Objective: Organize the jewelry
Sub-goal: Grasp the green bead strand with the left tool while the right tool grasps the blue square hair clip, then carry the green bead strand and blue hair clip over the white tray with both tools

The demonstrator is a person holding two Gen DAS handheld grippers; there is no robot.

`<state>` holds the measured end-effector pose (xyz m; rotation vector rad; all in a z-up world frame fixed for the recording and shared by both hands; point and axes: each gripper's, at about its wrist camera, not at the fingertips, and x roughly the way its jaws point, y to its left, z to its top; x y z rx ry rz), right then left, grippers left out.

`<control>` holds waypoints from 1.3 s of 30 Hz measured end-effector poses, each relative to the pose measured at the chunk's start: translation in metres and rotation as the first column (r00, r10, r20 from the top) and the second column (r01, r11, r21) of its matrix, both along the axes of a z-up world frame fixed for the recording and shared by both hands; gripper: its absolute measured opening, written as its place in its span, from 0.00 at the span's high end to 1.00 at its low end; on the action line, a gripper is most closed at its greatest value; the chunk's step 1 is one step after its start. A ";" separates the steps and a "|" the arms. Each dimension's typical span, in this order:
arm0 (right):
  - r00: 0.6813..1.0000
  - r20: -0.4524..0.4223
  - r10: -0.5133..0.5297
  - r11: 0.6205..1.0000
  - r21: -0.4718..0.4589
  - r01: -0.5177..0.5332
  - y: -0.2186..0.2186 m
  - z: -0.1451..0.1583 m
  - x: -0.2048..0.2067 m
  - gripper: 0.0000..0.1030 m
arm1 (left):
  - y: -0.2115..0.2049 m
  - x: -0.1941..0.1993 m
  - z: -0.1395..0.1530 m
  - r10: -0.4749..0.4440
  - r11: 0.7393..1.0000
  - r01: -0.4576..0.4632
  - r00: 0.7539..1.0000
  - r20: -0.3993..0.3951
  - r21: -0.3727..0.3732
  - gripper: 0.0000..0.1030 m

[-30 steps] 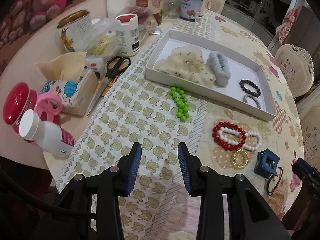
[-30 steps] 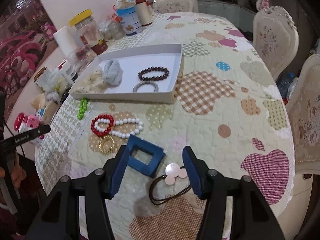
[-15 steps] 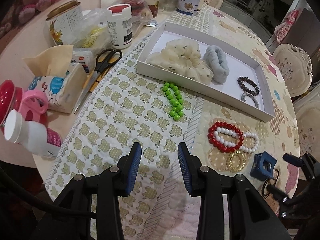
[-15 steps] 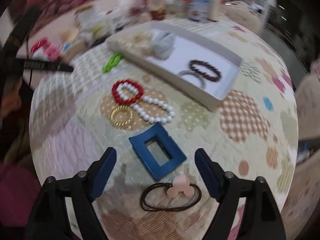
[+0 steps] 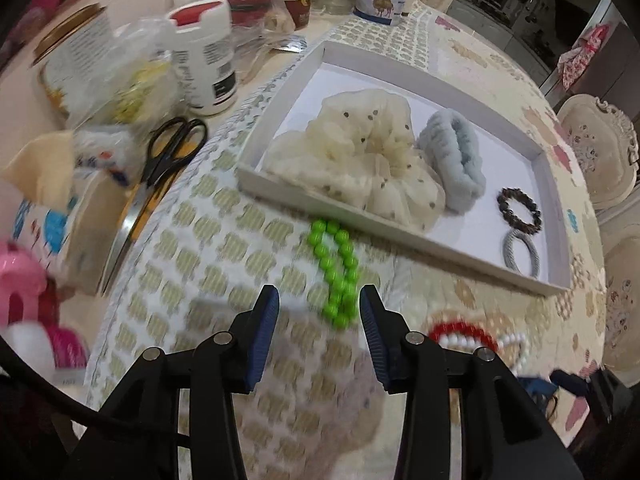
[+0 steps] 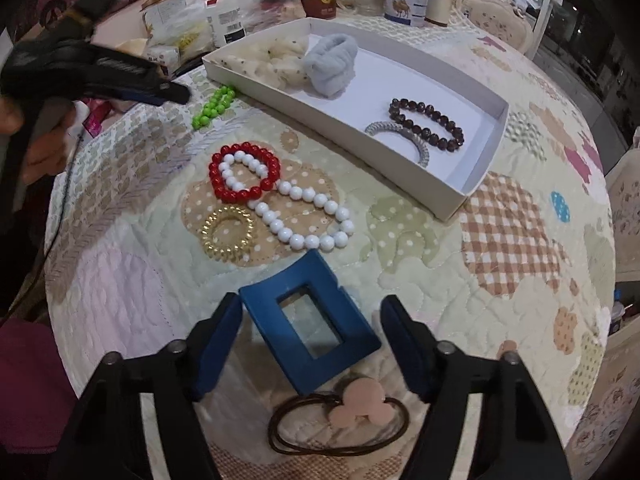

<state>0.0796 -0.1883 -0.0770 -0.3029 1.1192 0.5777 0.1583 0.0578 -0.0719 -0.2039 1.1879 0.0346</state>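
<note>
**Tongs over beads and clip, both sets open**

Left tongs (image 5: 319,322) stand wide, jaws having just opened further; nothing is pressed between them. The green bead bracelet (image 5: 335,276) lies on the quilted table (image 5: 192,248) just ahead of the tips, its near end reaching into the gap, closer to the right-hand pad. It lies just outside the near wall of the white tray (image 5: 408,236).

Right tongs (image 6: 311,336) are apart, jaws having just been closing. The blue rectangular hair clip (image 6: 280,320) lies between them, its corner at or against the left-hand pad and clear of the other; contact cannot be settled. A brown hair tie with a pink charm (image 6: 362,402) lies just behind the clip, partly under it.

The tray holds a cream scrunchie (image 5: 360,160), a blue scrunchie (image 5: 456,160), a dark bead bracelet (image 6: 426,124) and a grey hair tie (image 6: 404,136).

Left wrist view is motion-blurred; the red bracelet (image 6: 244,172) and white bead strand (image 6: 300,212) are cut off there by the tong arm.
</note>
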 end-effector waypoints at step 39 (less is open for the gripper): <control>0.979 0.136 -0.149 0.979 0.163 0.126 -0.007 0.070 -0.011 0.51 | 0.019 -0.030 0.095 -0.043 0.999 0.044 0.985 0.168 -0.006 0.92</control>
